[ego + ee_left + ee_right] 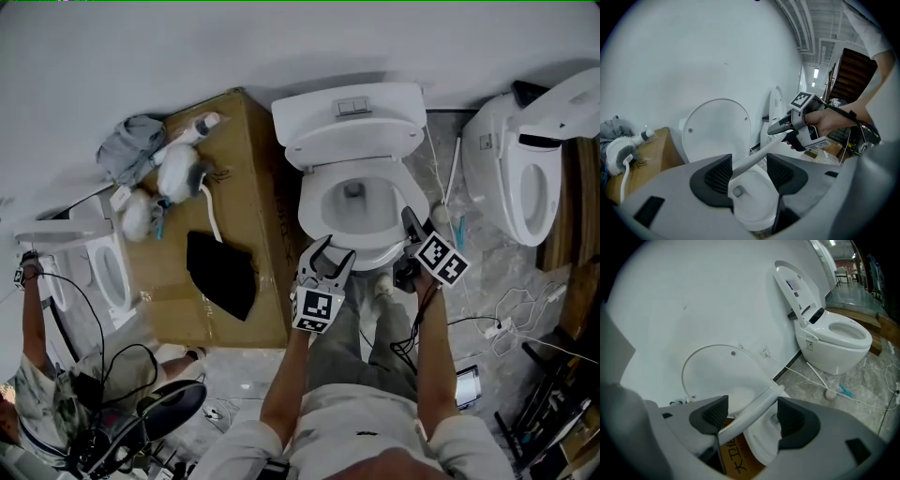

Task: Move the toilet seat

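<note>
You stand in front of the toilet bowl point(354, 208) with both grippers at its front edge. The lid point(717, 129) is upright behind the bowl, against the wall.

The toilet seat point(764, 149) is raised a bit above the bowl rim, approx. level, and runs as a white bar from one gripper to the other.

Left gripper point(749, 171): fingers apart, seat between them. The seat lies against one of the pads point(717, 173), w/ a gap to the other, so no real clamp.

Right gripper point(752, 416): same picture. Its fingers are apart, and the seat passes between them along one pad, w/ free space on the other side.

A cardboard box point(234, 178) w/ a black cloth point(223, 272) on it stands just beside the bowl on your left. A 2nd toilet point(525, 178) is on your right, well apart from the bowl.
</note>
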